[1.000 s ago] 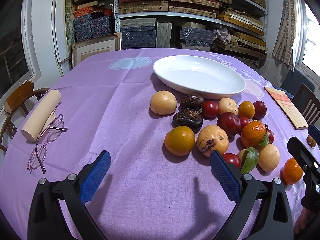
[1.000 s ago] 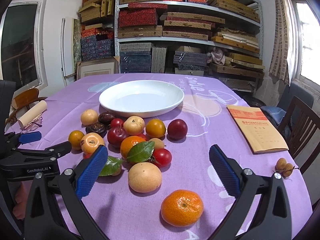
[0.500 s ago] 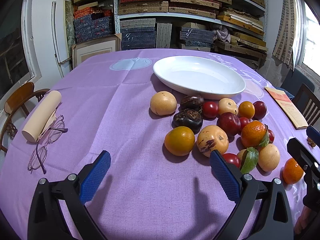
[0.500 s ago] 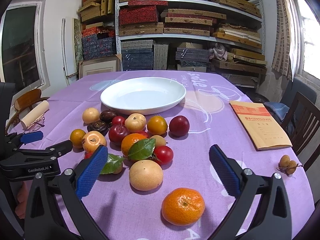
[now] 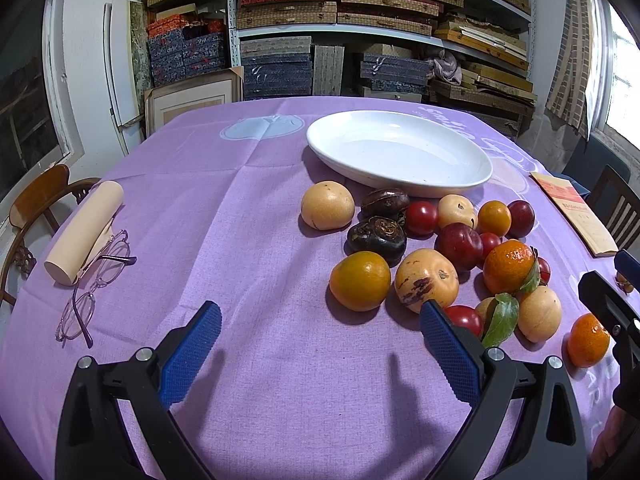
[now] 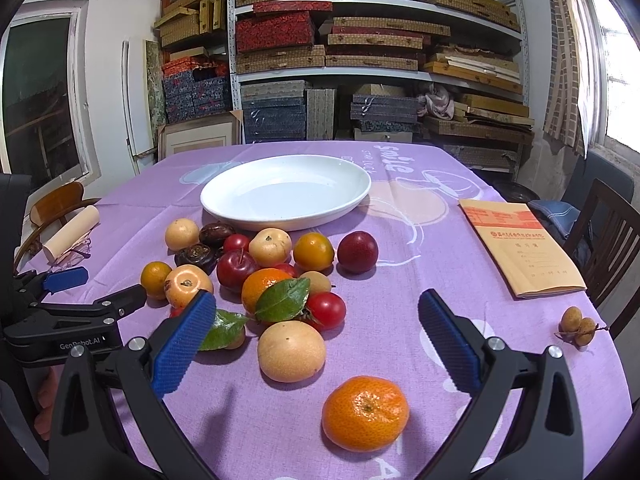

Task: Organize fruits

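A white oval plate lies empty at the middle of the purple table. In front of it sits a heap of several fruits: an orange fruit, a spotted yellow fruit, dark chestnuts, red plums and a leafy tangerine. A pale pear and a lone tangerine lie nearest my right gripper, which is open and holds nothing. My left gripper is open too, low over bare cloth left of the heap.
A cream roll and spectacles lie at the table's left edge. A tan booklet and small longans are on the right. Wooden chairs flank the table; shelves of boxes stand behind.
The right wrist view has risen and tipped up slightly, so the fruits sit lower in it. The left gripper has hardly moved. Both stay open.
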A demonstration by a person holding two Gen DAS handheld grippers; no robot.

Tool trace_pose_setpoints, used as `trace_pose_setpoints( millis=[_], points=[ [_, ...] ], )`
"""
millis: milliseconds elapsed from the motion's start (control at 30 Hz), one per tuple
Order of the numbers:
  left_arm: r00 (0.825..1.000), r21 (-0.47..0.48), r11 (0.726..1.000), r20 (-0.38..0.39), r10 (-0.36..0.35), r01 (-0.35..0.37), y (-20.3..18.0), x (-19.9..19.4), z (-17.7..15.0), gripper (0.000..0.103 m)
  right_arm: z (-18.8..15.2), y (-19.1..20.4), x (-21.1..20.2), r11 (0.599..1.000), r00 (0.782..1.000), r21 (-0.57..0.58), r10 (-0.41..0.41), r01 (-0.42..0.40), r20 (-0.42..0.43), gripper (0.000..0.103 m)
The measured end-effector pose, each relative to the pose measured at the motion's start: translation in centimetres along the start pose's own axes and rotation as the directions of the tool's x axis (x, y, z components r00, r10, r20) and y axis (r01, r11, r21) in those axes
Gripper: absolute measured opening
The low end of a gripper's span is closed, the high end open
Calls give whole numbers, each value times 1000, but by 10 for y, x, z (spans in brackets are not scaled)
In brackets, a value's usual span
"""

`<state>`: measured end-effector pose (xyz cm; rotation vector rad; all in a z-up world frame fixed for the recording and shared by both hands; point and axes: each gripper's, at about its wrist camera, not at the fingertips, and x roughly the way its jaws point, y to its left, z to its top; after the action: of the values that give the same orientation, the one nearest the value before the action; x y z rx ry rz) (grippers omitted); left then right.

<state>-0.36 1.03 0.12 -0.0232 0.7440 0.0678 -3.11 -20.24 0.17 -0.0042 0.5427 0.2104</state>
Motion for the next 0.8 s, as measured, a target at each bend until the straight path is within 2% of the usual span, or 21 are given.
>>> trace_pose_setpoints(
  millis=[600,800],
  points=[
    [1000,3,1000,-7,-4,4,-1,1,0,100,0,-1,0,1000,1000,2,3,-3,-5,99],
    [997,16,997,-21,-70,70,-4,0,-2,100,-3,-9,3,998,997,44,36,-33,-64,99]
  ],
)
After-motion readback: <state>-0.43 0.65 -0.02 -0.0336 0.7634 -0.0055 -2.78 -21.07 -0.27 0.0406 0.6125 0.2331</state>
